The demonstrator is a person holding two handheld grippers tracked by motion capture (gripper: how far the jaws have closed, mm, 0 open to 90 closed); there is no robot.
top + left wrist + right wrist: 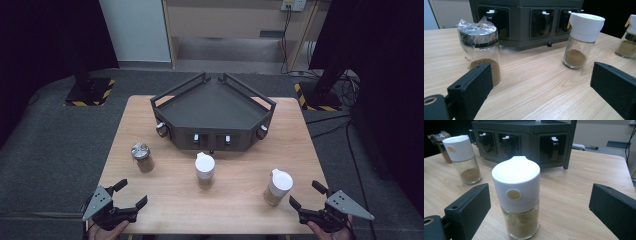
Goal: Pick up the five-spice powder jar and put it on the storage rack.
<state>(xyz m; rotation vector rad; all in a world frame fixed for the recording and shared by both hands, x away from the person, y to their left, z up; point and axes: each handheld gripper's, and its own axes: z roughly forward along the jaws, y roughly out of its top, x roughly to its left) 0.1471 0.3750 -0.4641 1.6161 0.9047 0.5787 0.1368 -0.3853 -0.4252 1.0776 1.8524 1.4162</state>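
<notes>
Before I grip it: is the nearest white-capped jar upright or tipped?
Upright: the jar stands on its base, cap on top.

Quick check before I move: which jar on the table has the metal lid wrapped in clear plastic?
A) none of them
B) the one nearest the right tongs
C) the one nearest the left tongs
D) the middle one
C: the jar with the plastic-wrapped metal lid stands ahead of the left tongs; the middle jar and the right-hand jar carry white caps.
</notes>
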